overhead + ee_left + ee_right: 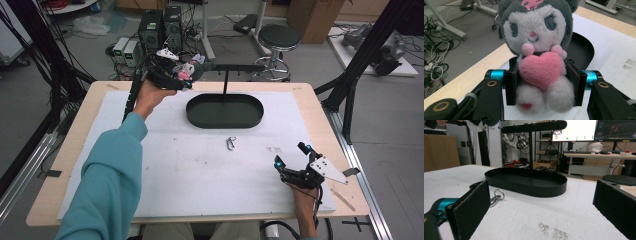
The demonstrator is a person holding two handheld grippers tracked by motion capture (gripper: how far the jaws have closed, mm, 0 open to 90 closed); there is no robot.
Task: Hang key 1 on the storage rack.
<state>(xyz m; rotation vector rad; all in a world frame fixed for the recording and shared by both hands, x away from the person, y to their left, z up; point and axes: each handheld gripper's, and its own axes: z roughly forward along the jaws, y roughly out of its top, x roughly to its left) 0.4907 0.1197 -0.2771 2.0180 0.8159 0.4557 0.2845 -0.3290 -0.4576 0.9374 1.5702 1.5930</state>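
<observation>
A plush toy (537,47) with a grey hood, white face and pink heart sits between the black jaws of my left gripper (543,83), which is shut on its body. In the high view that left gripper (184,75) hangs raised over the table's far left, just left of the black oval tray (225,111) and near its T-shaped stand (226,70). A small metal key clip (230,143) lies on the white mat in front of the tray. My right gripper (292,156) rests open near the front right, with the key clip (496,197) and black tray (529,182) ahead of it.
The white mat (200,165) covers most of the wooden table (75,150). Black frame posts (360,65) stand at the right, cables and computer boxes (160,30) lie on the floor behind, and a round stool (279,37) is past the far edge.
</observation>
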